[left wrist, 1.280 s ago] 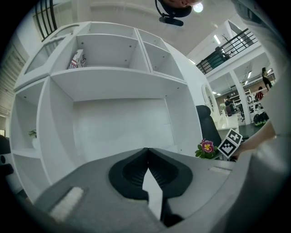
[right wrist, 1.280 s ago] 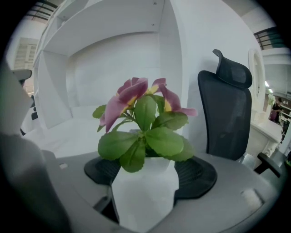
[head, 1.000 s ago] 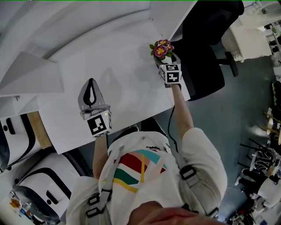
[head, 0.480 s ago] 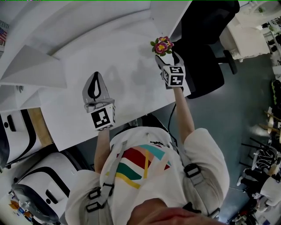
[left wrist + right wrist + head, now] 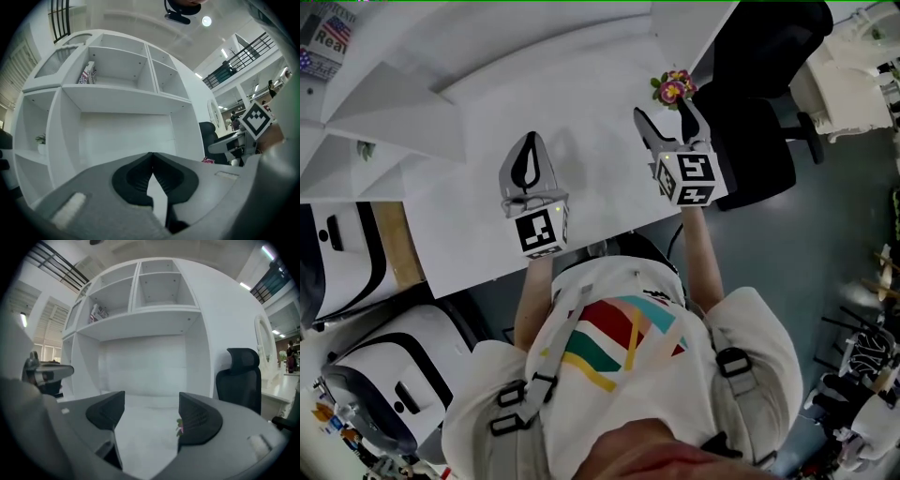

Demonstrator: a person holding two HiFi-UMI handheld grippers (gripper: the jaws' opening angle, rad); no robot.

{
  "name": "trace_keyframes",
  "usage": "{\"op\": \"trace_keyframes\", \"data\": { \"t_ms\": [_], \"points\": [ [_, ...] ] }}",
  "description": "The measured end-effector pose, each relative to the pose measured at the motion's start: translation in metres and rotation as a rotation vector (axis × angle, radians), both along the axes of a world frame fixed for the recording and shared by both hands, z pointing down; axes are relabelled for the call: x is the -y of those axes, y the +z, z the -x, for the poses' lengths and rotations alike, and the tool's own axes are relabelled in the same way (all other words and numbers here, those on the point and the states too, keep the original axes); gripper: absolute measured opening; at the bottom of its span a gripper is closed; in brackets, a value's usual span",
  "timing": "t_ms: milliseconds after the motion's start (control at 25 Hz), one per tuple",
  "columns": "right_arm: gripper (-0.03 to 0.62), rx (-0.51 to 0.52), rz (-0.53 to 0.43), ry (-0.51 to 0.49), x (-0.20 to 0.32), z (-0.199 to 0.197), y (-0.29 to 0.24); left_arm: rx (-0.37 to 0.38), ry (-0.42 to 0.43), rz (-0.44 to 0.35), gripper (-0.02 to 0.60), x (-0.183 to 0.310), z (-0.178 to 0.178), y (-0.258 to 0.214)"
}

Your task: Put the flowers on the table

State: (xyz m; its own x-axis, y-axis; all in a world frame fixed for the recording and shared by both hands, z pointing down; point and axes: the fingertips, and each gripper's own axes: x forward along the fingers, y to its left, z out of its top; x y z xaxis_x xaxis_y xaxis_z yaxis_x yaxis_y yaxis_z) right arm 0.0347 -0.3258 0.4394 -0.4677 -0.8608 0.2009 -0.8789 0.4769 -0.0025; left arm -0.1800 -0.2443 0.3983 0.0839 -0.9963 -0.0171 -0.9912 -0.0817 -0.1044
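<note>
White table [image 5: 459, 225]: above its middle the left gripper [image 5: 529, 141] hangs with jaws pressed together, empty. Toward its right edge the right gripper [image 5: 664, 111] gapes, holding nothing. The flowers [image 5: 673, 87] stand at its far right corner; draw back straight, I judge, to avoid toppling them.

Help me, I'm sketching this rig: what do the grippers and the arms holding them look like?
The left gripper and right gripper are grey, with black ribbed pads that taper to points. Each carries a white cube with black square markers. The person wears a white short-sleeved shirt under grey straps. A thin dark cable runs beside the right forearm.
</note>
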Motion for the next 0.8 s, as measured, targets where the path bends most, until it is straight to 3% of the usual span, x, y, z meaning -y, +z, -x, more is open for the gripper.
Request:
{"op": "trace_keyframes", "data": {
  "t_ms": [120, 240, 600, 800],
  "points": [
    [0.337, 0.045, -0.081, -0.026, -0.019, 0.027, -0.035, -0.005, -0.016, -0.004, 0.003, -0.003, 0.004, -0.002],
    [0.273, 0.086, -0.141, -0.048, -0.037, 0.048, -0.056, -0.017, -0.033, -0.014, 0.003, -0.007, 0.010, -0.006],
    [0.003, 0.152, -0.165, -0.120, -0.060, 0.079, -0.060, -0.049, -0.109, -0.055, 0.003, -0.019, 0.037, -0.018],
    [0.000, 0.108, -0.143, -0.153, -0.061, 0.086, -0.050, -0.065, -0.144, -0.073, 0.003, -0.024, 0.045, -0.022]
  ]
}}
